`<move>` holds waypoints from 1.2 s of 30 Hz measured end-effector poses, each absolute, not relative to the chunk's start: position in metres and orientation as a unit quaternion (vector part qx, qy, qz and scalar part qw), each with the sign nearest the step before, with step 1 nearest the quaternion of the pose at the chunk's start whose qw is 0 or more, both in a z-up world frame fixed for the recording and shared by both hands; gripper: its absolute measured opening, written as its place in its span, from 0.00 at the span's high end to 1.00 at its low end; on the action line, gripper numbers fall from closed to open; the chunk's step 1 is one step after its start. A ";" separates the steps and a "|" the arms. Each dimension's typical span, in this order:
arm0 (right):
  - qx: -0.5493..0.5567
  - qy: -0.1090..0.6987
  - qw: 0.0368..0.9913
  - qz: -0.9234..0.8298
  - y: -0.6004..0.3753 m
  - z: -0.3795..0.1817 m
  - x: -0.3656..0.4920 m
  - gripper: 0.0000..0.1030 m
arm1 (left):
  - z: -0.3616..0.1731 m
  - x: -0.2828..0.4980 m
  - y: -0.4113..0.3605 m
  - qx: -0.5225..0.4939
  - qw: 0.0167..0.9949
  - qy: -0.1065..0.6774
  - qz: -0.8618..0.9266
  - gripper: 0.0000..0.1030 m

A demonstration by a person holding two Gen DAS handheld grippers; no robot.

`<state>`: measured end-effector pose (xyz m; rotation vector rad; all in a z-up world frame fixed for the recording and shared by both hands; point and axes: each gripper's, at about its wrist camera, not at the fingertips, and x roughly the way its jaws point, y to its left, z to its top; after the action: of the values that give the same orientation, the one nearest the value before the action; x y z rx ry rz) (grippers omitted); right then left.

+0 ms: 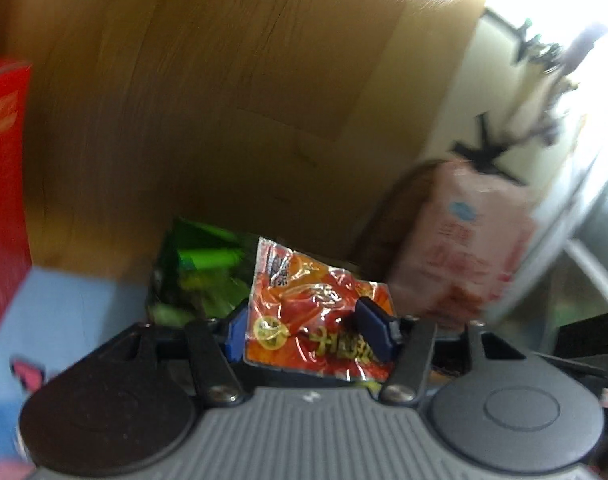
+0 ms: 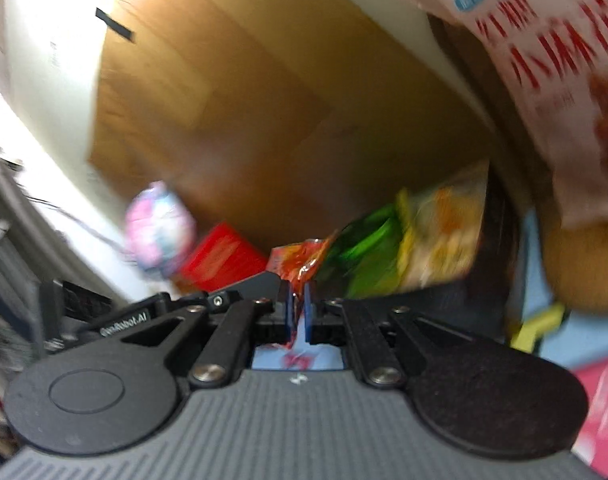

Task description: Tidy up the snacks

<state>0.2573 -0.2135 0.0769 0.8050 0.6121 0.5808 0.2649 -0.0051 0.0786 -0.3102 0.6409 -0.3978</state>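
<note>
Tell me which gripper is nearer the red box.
Left. The left gripper, gripping an orange packet, has the red box close beside it; the right gripper sees it further ahead.

- The right gripper (image 2: 300,312) bears small white lettering on its black arm; it seems to read "@weRobot.AI", but blur leaves the first letters unsure.
- The orange snack packet (image 1: 319,320) carries yellow Chinese characters along its lower edge and a round yellow seal; none can be read for certain.
- The pale pink bag (image 2: 543,60) has large red Chinese characters and a blue label with white print, too blurred to read.
- The same pale pink bag, seen from the left wrist, shows a blue badge and red print, also unreadable.
</note>
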 end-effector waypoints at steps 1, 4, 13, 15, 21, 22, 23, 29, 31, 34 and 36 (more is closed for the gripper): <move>0.361 0.291 0.846 0.262 -0.209 0.073 0.267 0.91 | 0.075 0.274 -0.010 -0.135 0.922 0.314 -0.181 0.45; 0.280 0.294 0.886 0.223 -0.188 0.065 0.286 0.87 | 0.059 0.293 -0.021 -0.094 0.932 0.320 -0.139 0.41; 0.200 0.234 0.933 0.185 -0.178 0.067 0.241 0.70 | 0.060 0.245 -0.002 -0.103 0.952 0.278 -0.080 0.33; 0.203 0.234 0.932 0.188 -0.179 0.068 0.221 0.70 | 0.065 0.221 0.000 -0.098 0.955 0.273 -0.064 0.30; 0.214 0.273 0.921 0.178 -0.173 0.058 0.161 0.68 | 0.052 0.139 -0.010 -0.061 0.958 0.280 -0.031 0.17; 0.214 0.279 0.919 0.178 -0.172 0.056 0.152 0.68 | 0.046 0.130 -0.012 -0.056 0.956 0.286 -0.029 0.17; 0.214 0.285 0.917 0.179 -0.169 0.054 0.141 0.68 | 0.039 0.119 -0.015 -0.052 0.954 0.295 -0.027 0.17; 0.221 0.287 0.918 0.162 -0.170 0.047 0.090 0.60 | 0.010 0.083 -0.016 -0.043 0.944 0.327 -0.010 0.17; 0.225 0.286 0.919 0.150 -0.172 0.045 0.082 0.60 | 0.006 0.072 -0.017 -0.033 0.945 0.326 -0.003 0.14; 0.230 0.282 0.922 0.134 -0.175 0.041 0.073 0.60 | 0.001 0.059 -0.022 -0.016 0.947 0.320 0.006 0.09; 0.236 0.265 0.925 0.133 -0.180 0.041 0.065 0.59 | -0.003 0.054 -0.023 -0.009 0.948 0.318 0.014 0.09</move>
<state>0.0653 -0.1795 0.0409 0.4834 0.5443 0.2727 0.0541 -0.0229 -0.0034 -0.0179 0.6480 0.0279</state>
